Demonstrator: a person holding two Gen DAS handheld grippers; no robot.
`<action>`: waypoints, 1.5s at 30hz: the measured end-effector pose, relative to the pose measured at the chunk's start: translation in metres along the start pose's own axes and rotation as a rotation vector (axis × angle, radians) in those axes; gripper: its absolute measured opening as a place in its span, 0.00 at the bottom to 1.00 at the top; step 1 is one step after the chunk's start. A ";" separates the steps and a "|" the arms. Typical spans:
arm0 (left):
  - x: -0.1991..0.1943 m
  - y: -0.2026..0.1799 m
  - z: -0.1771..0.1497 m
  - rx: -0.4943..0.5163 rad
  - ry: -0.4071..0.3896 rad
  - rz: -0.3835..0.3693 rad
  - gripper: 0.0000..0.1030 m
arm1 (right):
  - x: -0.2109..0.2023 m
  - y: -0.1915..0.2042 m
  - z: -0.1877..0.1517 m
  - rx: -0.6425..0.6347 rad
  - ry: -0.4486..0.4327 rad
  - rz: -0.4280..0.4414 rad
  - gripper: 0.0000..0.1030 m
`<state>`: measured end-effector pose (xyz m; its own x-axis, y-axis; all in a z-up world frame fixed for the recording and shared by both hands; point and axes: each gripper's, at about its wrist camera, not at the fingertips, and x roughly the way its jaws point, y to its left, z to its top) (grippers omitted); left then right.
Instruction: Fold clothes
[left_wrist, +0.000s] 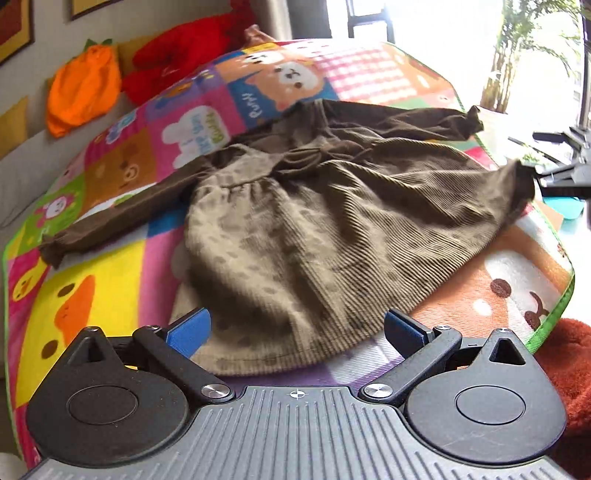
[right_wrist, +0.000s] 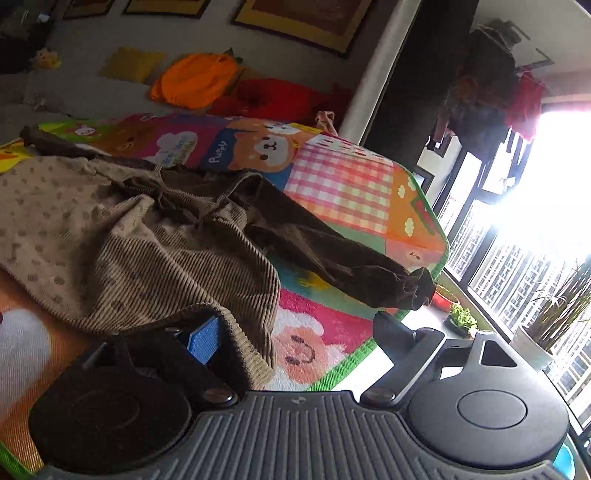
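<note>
A brown corduroy child's dress (left_wrist: 314, 229) with dark brown long sleeves lies spread on a colourful cartoon play mat (left_wrist: 110, 280). In the left wrist view my left gripper (left_wrist: 297, 328) is open, its blue-padded fingers straddling the hem from just above. The right gripper (left_wrist: 561, 177) shows at the far right edge by the skirt's corner. In the right wrist view my right gripper (right_wrist: 295, 332) is open; the skirt's corner (right_wrist: 236, 332) drapes over its left finger (right_wrist: 203, 341). The dress (right_wrist: 147, 251) spreads to the left, one dark sleeve (right_wrist: 332, 258) stretching right.
An orange pumpkin cushion (left_wrist: 85, 92) and a red plush (left_wrist: 184, 55) lie beyond the mat against the wall. A rust-red fuzzy item (left_wrist: 565, 354) sits at the mat's right corner. Bright windows and potted plants (right_wrist: 554, 317) stand past the mat's edge (right_wrist: 354, 358).
</note>
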<state>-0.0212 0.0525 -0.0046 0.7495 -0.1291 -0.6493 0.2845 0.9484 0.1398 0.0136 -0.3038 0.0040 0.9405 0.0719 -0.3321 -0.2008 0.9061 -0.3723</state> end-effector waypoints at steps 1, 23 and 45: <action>0.003 -0.005 -0.001 0.019 0.001 0.007 1.00 | 0.000 -0.003 0.006 0.023 -0.028 -0.020 0.84; -0.068 0.074 0.007 -0.161 -0.208 0.623 1.00 | -0.027 -0.052 0.005 0.131 -0.095 -0.236 0.84; 0.050 -0.048 0.052 -0.046 -0.059 -0.360 1.00 | 0.033 0.007 0.034 0.288 0.099 0.492 0.84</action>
<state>0.0343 -0.0143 -0.0047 0.6397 -0.4718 -0.6067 0.5098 0.8512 -0.1244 0.0529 -0.2806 0.0200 0.7224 0.4870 -0.4908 -0.5123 0.8537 0.0931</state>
